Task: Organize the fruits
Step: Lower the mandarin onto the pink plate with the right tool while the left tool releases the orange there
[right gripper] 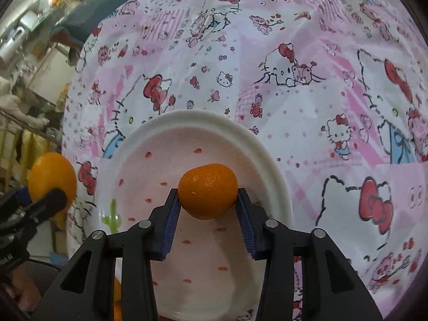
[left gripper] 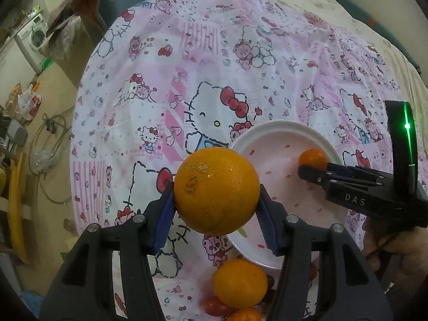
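My left gripper [left gripper: 216,190] is shut on a large orange [left gripper: 216,190] and holds it above the cloth just left of the white plate [left gripper: 281,131]. My right gripper [right gripper: 208,198] is shut on a small mandarin [right gripper: 208,191] over the plate's pink inside [right gripper: 203,267]. The right gripper also shows in the left wrist view [left gripper: 310,169], with the mandarin [left gripper: 313,157] at its tip. The large orange also shows in the right wrist view [right gripper: 50,176], at the far left. Another orange [left gripper: 240,282], a small red fruit [left gripper: 215,306] and a further orange fruit [left gripper: 244,315] lie on the cloth below the plate.
A pink and white cartoon-cat cloth [left gripper: 214,67] covers the table [right gripper: 321,93]. Left of the table's edge are a washing machine [left gripper: 33,36], cables [left gripper: 50,144] and floor clutter. A cream cover [left gripper: 334,5] lies at the far side.
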A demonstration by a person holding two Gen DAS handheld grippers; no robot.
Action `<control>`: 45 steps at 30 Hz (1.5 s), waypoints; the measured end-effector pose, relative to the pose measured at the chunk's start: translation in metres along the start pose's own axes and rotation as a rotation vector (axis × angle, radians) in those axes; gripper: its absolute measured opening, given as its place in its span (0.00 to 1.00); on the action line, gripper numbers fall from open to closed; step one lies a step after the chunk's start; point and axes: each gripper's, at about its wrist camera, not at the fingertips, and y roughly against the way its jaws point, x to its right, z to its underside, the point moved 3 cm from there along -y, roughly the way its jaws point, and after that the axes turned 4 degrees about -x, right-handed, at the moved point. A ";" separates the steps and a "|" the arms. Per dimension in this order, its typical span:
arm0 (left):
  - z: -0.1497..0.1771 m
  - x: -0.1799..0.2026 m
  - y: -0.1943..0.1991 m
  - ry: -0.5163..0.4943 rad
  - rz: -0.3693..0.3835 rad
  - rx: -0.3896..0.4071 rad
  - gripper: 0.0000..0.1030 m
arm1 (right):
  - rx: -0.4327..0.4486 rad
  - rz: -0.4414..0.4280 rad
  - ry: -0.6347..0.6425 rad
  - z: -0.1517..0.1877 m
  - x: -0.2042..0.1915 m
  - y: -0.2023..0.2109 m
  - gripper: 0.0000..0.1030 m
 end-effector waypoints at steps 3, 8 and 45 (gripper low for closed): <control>-0.001 -0.001 0.000 0.012 0.005 -0.003 0.51 | -0.002 -0.001 0.001 -0.001 0.000 0.000 0.44; 0.000 0.000 -0.002 -0.004 -0.016 0.005 0.51 | 0.034 0.001 0.000 0.000 -0.001 0.010 0.66; -0.017 0.060 -0.070 -0.101 0.062 -0.053 0.54 | 0.162 0.007 -0.263 0.043 0.059 0.097 0.67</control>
